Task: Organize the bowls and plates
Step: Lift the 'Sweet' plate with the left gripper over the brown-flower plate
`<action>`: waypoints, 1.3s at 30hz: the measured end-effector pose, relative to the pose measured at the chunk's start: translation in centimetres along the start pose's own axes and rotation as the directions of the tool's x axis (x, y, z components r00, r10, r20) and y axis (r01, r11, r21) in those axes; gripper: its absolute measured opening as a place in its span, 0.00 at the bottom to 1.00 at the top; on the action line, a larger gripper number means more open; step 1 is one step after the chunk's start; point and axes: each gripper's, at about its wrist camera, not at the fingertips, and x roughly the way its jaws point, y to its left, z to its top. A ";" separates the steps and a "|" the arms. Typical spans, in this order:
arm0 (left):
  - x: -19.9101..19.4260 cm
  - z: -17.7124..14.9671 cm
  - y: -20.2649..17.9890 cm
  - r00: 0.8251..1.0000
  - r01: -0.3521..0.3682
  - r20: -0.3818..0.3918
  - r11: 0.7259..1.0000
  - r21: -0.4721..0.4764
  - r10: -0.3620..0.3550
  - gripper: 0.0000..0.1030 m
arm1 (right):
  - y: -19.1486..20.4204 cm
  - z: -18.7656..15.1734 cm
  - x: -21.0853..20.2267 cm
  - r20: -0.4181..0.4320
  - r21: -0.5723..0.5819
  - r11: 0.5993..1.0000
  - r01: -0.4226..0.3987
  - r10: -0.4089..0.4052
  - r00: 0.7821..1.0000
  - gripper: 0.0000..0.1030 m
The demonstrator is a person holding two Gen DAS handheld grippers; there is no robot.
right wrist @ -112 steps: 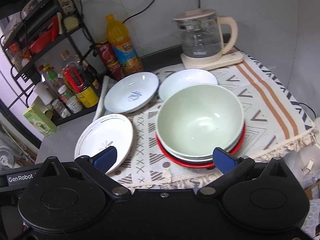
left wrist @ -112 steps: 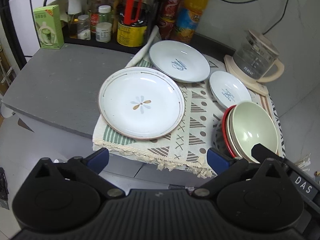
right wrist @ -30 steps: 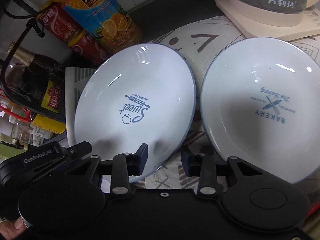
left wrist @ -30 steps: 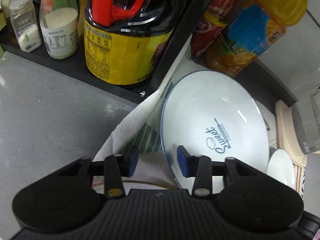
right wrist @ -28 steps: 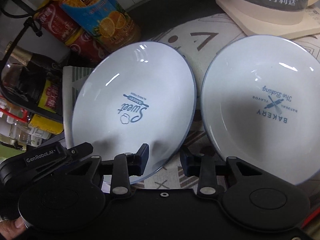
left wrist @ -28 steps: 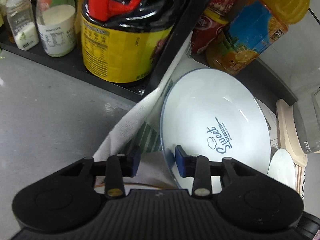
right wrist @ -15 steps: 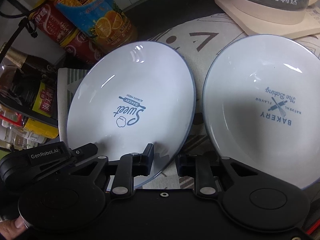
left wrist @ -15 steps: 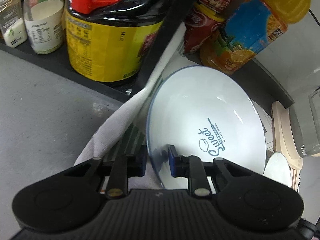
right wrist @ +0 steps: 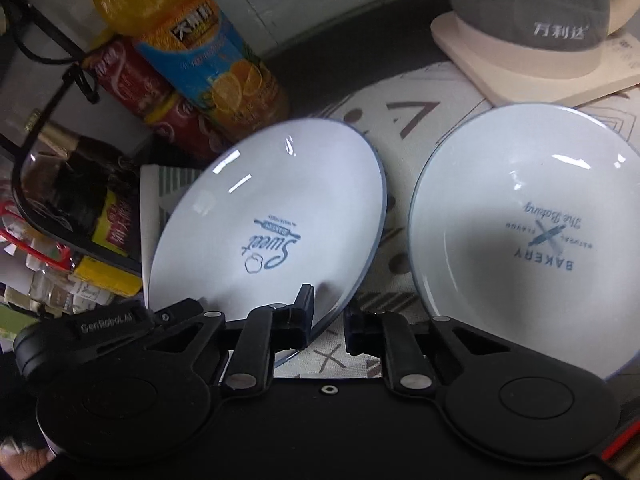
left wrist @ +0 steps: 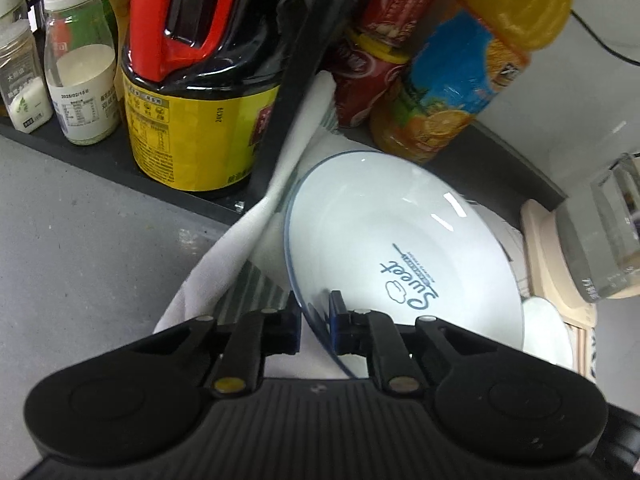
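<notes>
Between both claws, Sweet plate (left wrist: 404,248) tilted, left claw (left wrist: 315,322) and right claw (right wrist: 329,320) pinching its rim

"Sweet" plate (right wrist: 272,216), "BAKERY" plate (right wrist: 532,232)

I am seeing open grey counter (left wrist: 80,264) on the left, free for a hand. Ahead, the dark soy jug (left wrist: 200,80), the rack post (left wrist: 288,92), red cans (left wrist: 372,68) and orange juice bottle (right wrist: 208,60) are crowding the far rim of the Sweet plate (left wrist: 400,248). On the right, the Bakery plate (right wrist: 528,240) and kettle base (right wrist: 540,68) are blocking that side, leaving only a narrow strip of patterned cloth (right wrist: 396,216) between the plates
</notes>
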 end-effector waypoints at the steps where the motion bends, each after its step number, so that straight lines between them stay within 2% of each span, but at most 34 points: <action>1: -0.3 -0.1 -0.1 1.000 0.003 0.002 1.000 0.000 -0.003 0.11 | -0.1 0.1 -0.2 0.002 0.001 1.000 -0.001 0.001 1.000 0.14; 18: -5.9 -3.5 0.3 0.998 -0.004 0.060 1.000 0.010 0.004 0.12 | 0.3 -2.7 -4.7 0.055 -0.063 0.998 -0.021 0.024 0.998 0.14; 39: -13.2 -11.4 3.9 0.994 -0.027 0.107 0.999 -0.036 0.031 0.13 | 1.5 -10.4 -10.1 0.089 -0.200 0.979 -0.027 0.045 0.995 0.14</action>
